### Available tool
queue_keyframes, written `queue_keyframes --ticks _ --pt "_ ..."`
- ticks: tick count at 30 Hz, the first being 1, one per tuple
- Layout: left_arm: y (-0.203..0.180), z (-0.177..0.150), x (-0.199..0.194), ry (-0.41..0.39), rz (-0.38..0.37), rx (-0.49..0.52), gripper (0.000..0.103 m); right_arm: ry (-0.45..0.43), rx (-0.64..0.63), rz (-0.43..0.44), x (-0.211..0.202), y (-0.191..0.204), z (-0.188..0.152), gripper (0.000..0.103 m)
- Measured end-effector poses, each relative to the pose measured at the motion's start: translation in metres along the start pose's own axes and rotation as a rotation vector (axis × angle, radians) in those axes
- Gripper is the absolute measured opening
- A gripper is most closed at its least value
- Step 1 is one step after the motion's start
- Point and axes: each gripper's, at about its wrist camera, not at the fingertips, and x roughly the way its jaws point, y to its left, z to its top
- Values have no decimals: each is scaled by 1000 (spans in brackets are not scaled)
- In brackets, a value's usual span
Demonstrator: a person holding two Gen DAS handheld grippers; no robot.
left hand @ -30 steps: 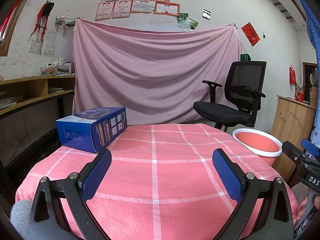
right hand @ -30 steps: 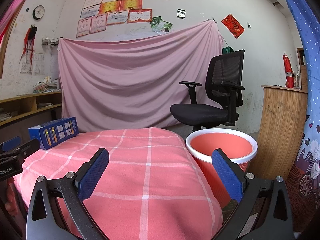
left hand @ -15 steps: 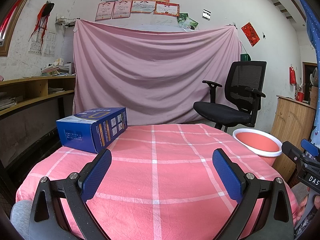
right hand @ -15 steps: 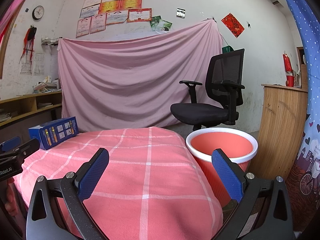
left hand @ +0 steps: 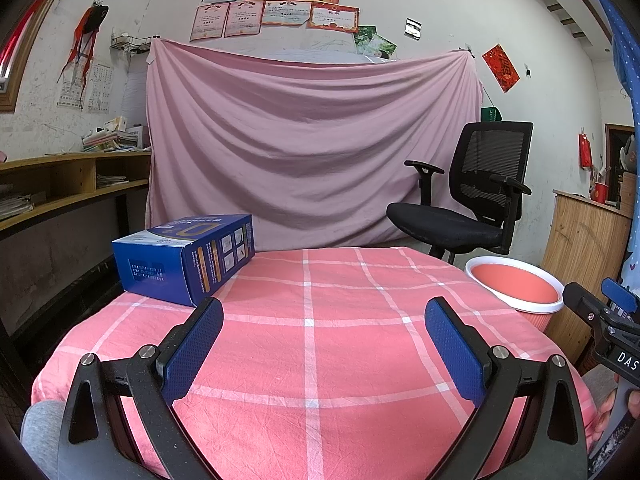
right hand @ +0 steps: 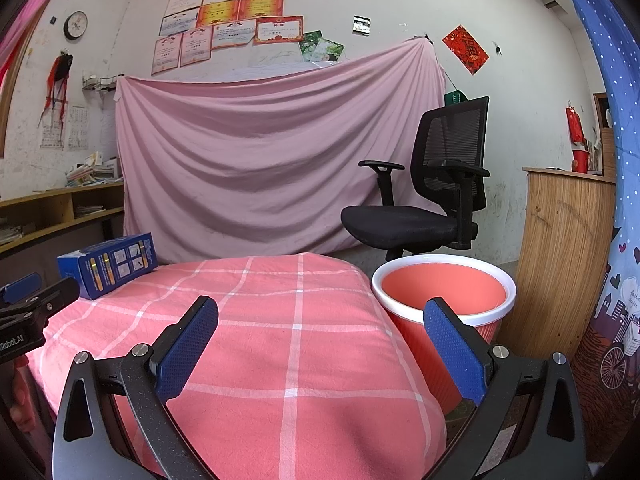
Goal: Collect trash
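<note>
- Change vs a sec ago: basically none. Both views match the earlier ones, box and bin in the same spots, so nothing's picked up yet; task looks to be at the very start.
- Far left: blue box (left hand: 188,262) lies flat on the back-left corner of the counter (left hand: 360,360), which has a pink checked cloth over it. It's the only loose item on top, so prob. the trash to collect. Box looks shut; contents can't be seen.
- Left claw (left hand: 322,334): fingers spread wide apart, nothing between them, low over the near edge. Box sits just ahead and left of its left finger, not touching.
- Right claw (right hand: 320,334): also wide apart, empty, hovering at the near right side of the counter.
- Right: red bin (right hand: 444,292) w/ white rim stands on the floor just beside the counter's right edge. The inside that shows is bare, no trash visible; bottom is hidden.
- Judgement: next move likely left claw onto the box, then carry across to the bin.
</note>
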Motion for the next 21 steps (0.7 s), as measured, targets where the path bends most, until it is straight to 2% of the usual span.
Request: queue_keyframes --ticks 21 --pt "0 0 0 0 0 0 99 5 2 1 0 2 -2 103"
